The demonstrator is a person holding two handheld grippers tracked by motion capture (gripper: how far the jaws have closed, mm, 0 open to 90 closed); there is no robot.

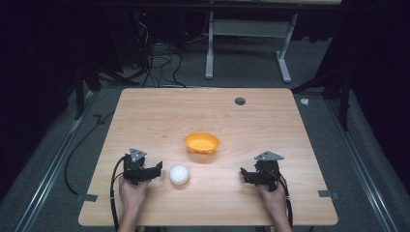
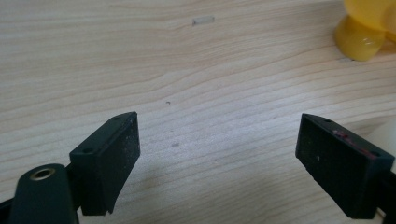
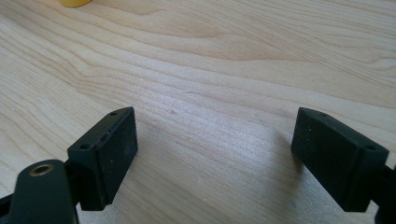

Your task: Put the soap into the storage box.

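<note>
An orange bowl sits near the middle of the wooden table. A white ball lies in front of it, slightly left. My left gripper rests on the table just left of the ball, open, with bare wood between its jaws. In the left gripper view the left gripper shows the bowl at top right and a pale edge of the ball at far right. My right gripper rests at the front right, open and holding nothing. The right gripper view has the right gripper over wood, with the bowl at the top edge.
A small dark round hole marks the table's far side. Grey tape tabs stick out at the front corners. Cables and a white desk frame stand on the floor beyond the table.
</note>
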